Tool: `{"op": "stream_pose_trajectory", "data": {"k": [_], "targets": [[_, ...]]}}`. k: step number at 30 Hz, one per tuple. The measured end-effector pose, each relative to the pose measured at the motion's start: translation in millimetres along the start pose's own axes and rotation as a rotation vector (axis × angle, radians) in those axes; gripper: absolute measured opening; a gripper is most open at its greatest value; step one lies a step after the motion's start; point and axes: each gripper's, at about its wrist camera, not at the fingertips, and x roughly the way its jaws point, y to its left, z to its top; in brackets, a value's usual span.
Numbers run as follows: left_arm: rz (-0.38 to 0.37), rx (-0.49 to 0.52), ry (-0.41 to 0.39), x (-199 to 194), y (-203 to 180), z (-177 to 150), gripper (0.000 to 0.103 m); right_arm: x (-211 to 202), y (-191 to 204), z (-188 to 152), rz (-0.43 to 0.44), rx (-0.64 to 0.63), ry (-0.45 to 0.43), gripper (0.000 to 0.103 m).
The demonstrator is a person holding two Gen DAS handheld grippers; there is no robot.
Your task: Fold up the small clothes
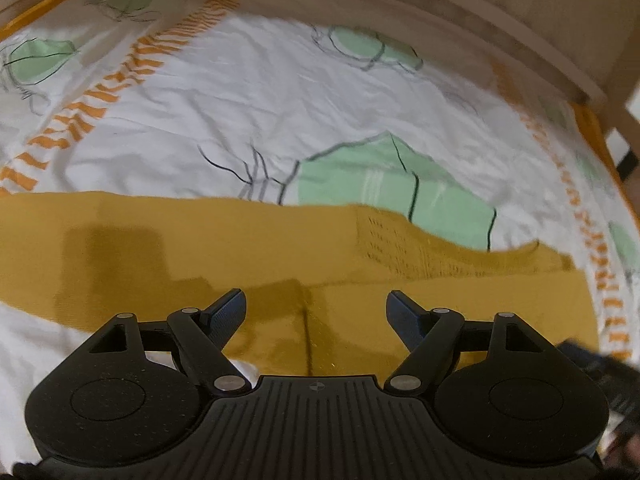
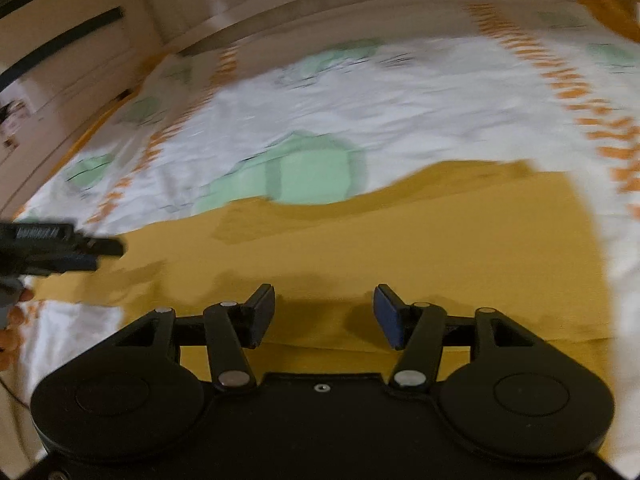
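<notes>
The mustard garment point(image 1: 280, 248) lies flat on the bed point(image 1: 224, 112), its long axis crossing the frame just beyond my left fingers point(image 1: 316, 312) and right fingers point(image 2: 324, 312), both spread and empty.

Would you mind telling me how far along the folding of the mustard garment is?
Done: the mustard garment lies flat on the patterned sheet, one layer apparently folded over. In hand: nothing; the left gripper and right gripper are open above it. Left: probably further folds.
</notes>
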Motion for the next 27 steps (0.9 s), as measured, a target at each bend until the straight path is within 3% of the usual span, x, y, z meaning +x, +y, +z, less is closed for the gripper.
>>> {"op": "stream_pose_trajectory", "data": {"k": [8, 12, 15, 22, 27], "targets": [[-0.014, 0.134, 0.046, 20.5, -36.7, -19.6, 0.076, -26.1, -83.3, 12.6, -0.115, 0.095, -0.052, 0.062], [0.036, 0.193, 0.091, 37.0, -45.6, -28.7, 0.076, -25.2, -114.4, 21.7, -0.126, 0.145, -0.073, 0.062], [0.062, 0.185, 0.154, 55.6, -39.1, -36.5, 0.077, -15.1, -136.8, 29.1, -0.116, 0.204, -0.075, 0.063], [0.053, 0.161, 0.139, 56.3, -34.8, -38.3, 0.078, 12.1, -173.8, 37.4, -0.149, 0.274, -0.104, 0.063], [0.049, 0.159, 0.143, 58.0, -35.4, -36.1, 0.079, 25.1, -181.1, 42.7, -0.104, 0.272, -0.088, 0.062]]}}
